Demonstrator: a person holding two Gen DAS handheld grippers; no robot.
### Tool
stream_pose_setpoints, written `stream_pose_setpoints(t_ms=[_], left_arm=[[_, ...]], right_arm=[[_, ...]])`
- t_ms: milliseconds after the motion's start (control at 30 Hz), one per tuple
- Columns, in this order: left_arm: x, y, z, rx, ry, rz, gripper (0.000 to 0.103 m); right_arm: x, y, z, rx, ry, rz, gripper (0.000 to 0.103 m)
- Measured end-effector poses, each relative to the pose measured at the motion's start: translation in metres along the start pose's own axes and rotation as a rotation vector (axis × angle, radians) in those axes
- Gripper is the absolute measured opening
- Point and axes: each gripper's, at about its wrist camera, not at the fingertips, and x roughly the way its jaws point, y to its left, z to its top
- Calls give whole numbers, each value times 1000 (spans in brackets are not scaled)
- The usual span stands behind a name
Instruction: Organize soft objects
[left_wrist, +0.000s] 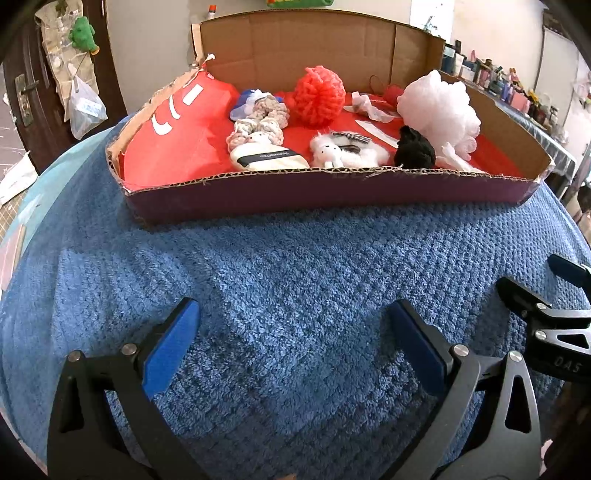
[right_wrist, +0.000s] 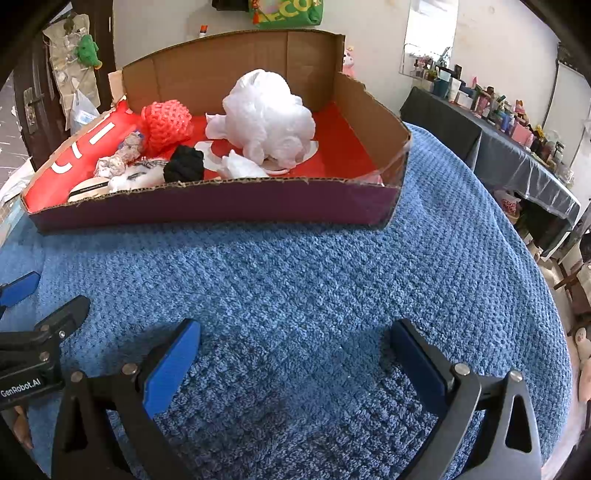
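Note:
A shallow cardboard box (left_wrist: 325, 192) (right_wrist: 221, 205) with a red lining stands at the far side of a blue towel (left_wrist: 295, 280) (right_wrist: 314, 280). Inside lie a red knitted ball (left_wrist: 319, 96) (right_wrist: 166, 123), a white mesh puff (left_wrist: 439, 107) (right_wrist: 267, 116), a black soft lump (left_wrist: 413, 147) (right_wrist: 184, 164), a small white plush (left_wrist: 345, 151), a beige knitted braid (left_wrist: 260, 122) and a cream pouch (left_wrist: 267, 158). My left gripper (left_wrist: 295, 343) hovers open over the towel, nothing between its blue pads. My right gripper (right_wrist: 295, 358) is open too and holds nothing.
A dark door (left_wrist: 22, 85) hung with plastic bags is at the left. A cluttered table with a dark cloth (right_wrist: 509, 147) stands to the right. The right gripper's tip (left_wrist: 546, 314) shows at the left view's edge; the left gripper's tip (right_wrist: 40, 325) shows in the right view.

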Motion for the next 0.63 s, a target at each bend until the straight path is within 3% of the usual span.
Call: stream_pose_setpoints(t_ms=[633], left_arm=[[-1, 0, -3, 0, -6, 5, 103]], right_arm=[[1, -2, 1, 12, 6, 11, 103]])
